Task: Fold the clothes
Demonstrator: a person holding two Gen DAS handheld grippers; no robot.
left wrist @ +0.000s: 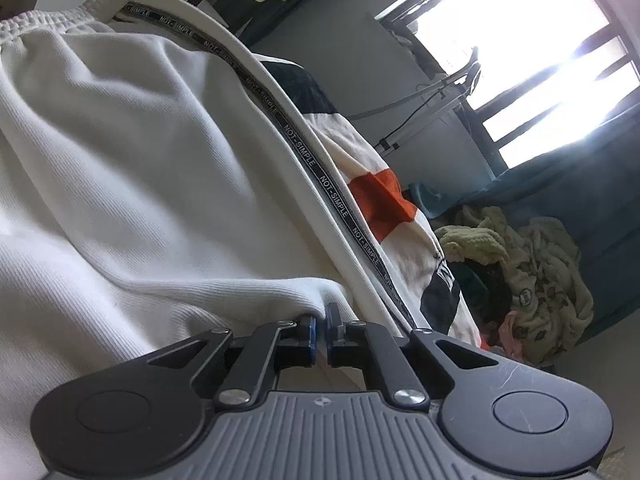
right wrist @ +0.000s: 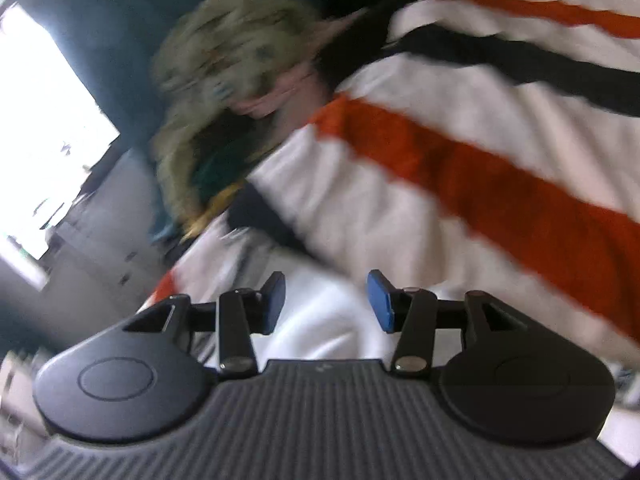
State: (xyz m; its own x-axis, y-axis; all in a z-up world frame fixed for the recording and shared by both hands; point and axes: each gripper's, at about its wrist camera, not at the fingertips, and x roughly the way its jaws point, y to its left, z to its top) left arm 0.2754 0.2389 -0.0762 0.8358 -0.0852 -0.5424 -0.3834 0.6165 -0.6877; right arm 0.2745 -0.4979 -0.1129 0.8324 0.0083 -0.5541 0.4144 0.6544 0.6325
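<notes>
A white ribbed garment (left wrist: pixel 132 168) with an elastic waistband and a black "NOT-SIMPLE" tape along its side fills the left wrist view. My left gripper (left wrist: pixel 320 330) is shut on a fold of its edge. Behind it lies a striped garment (left wrist: pixel 384 204) in white, orange and dark navy. In the blurred right wrist view the striped garment (right wrist: pixel 460 168) spreads ahead and right, with white fabric (right wrist: pixel 324 320) under the fingers. My right gripper (right wrist: pixel 326 304) is open and holds nothing, just above that fabric.
A heap of pale yellow patterned clothes (left wrist: pixel 532 276) lies to the right on a teal surface (left wrist: pixel 600 216); it also shows in the right wrist view (right wrist: pixel 224 80). A bright window (left wrist: pixel 520 52) and a metal stand (left wrist: pixel 424 120) are behind.
</notes>
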